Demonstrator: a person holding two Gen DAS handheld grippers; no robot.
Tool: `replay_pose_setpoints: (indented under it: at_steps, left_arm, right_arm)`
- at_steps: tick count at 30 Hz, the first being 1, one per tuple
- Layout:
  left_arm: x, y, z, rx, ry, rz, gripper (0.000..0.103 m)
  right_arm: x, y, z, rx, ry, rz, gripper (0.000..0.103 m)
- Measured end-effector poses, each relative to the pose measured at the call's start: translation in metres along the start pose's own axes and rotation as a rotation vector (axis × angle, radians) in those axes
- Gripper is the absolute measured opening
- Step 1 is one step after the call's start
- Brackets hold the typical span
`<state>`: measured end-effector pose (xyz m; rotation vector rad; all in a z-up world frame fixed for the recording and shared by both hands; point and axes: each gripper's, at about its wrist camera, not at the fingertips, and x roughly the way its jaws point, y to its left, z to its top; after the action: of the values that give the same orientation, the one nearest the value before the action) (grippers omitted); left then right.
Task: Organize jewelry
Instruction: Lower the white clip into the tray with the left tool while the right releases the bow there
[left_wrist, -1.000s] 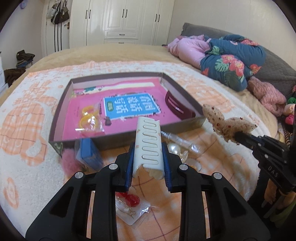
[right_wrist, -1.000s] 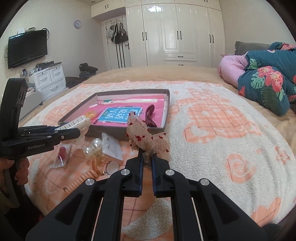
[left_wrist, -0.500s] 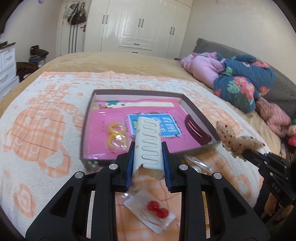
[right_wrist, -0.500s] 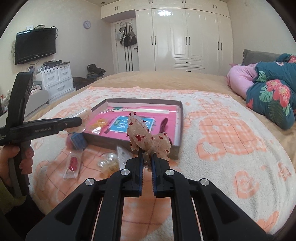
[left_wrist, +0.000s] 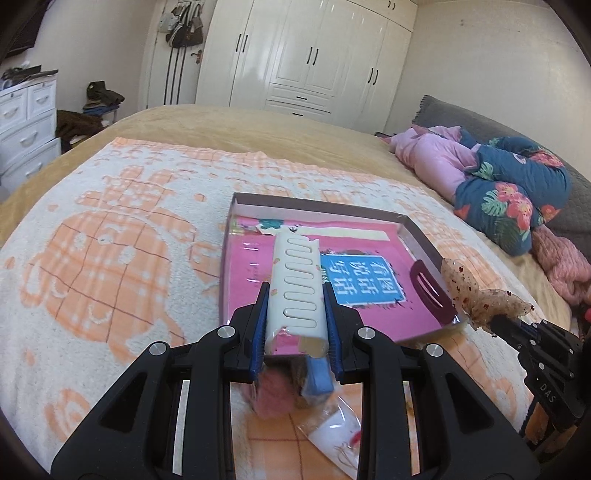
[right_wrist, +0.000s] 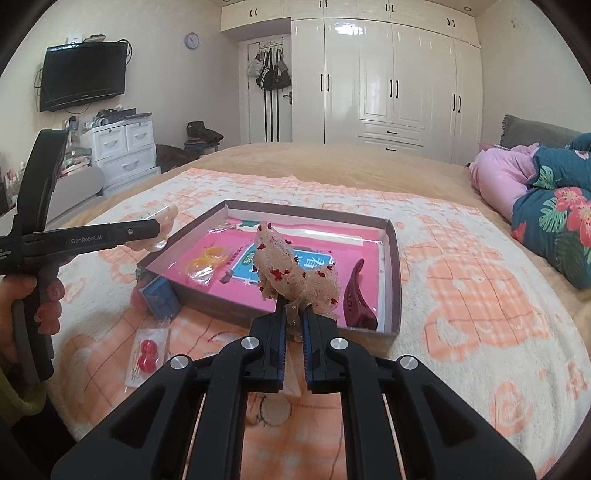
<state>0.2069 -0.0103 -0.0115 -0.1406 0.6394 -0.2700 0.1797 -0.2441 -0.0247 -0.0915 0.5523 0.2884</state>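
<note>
Both grippers have advanced toward the shallow box (right_wrist: 391, 280): left gripper (left_wrist: 295, 328) clamps the white hair clip (left_wrist: 297, 288) over its near edge, right gripper (right_wrist: 291, 325) pinches the bow (red-speckled) (right_wrist: 291, 273).

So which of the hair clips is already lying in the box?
The dark maroon clip, lying at the box's right side. The white slotted clip and speckled bow are each gripper-held.

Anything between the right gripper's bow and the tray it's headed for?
Nothing visible blocks it. The bow is shut in the right gripper, raised in front of the tray; only the tray's low near wall lies ahead.
</note>
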Motion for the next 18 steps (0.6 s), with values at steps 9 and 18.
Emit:
replay_pose_setpoints:
  at_steps: [9,18]
  left_arm:
    - [0.008,0.002,0.010,0.019,-0.008,0.020,0.019]
    - [0.021,0.004,0.015,0.034,-0.004,0.029,0.019]
  right_arm:
    - [0.018,0.004,0.014,-0.020,-0.012,-0.001,0.008]
    - [0.033,0.003,0.024,-0.015,-0.015,-0.014,0.008]
